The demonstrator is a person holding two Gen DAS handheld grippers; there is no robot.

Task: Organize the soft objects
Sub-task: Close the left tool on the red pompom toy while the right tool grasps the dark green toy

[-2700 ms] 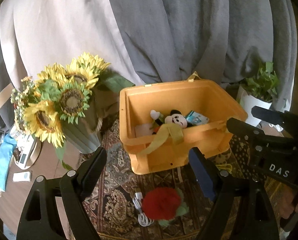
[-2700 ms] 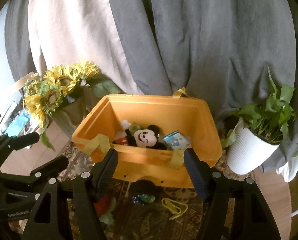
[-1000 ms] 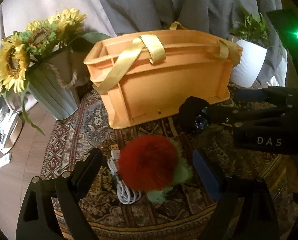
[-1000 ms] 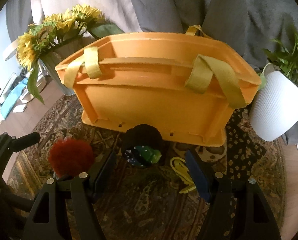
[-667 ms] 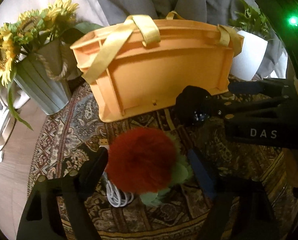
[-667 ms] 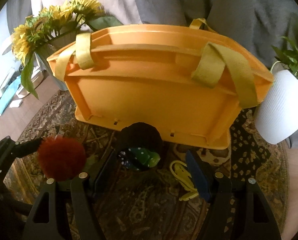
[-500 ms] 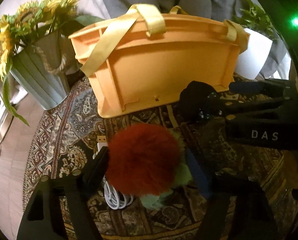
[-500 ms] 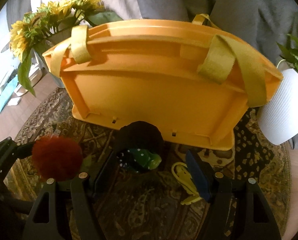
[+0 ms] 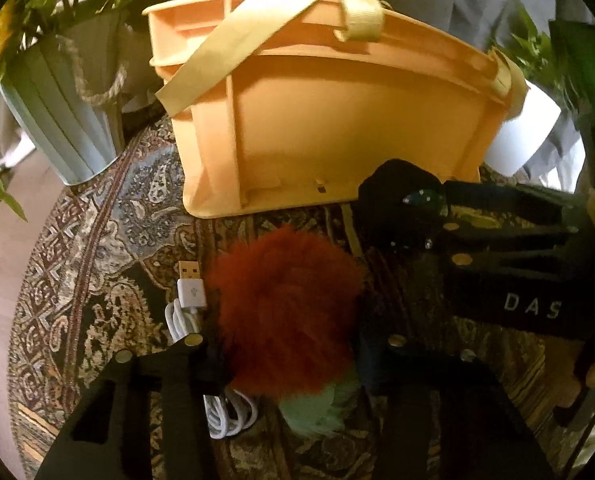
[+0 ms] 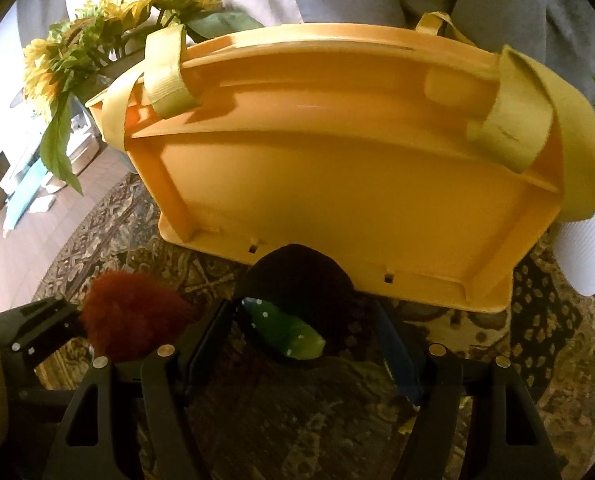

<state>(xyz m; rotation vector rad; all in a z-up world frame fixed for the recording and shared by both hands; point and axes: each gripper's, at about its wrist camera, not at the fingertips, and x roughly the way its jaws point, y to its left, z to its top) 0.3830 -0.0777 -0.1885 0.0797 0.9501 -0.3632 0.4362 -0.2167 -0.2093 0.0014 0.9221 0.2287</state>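
Left gripper (image 9: 285, 344) newly around red pompom (image 9: 285, 312)

A red fluffy toy (image 9: 285, 316) with a pale green underside sits between the jaws of the left gripper (image 9: 287, 354), which have just been closing and now press its fur on both sides. It lies on a patterned rug (image 9: 97, 264), just in front of the orange crate (image 9: 337, 120) with yellow straps. A coiled white USB cable (image 9: 189, 312) lies against the toy's left. To the toy's right, the right gripper (image 9: 425, 220) reaches a dark soft object (image 9: 397, 188) at the crate's foot.
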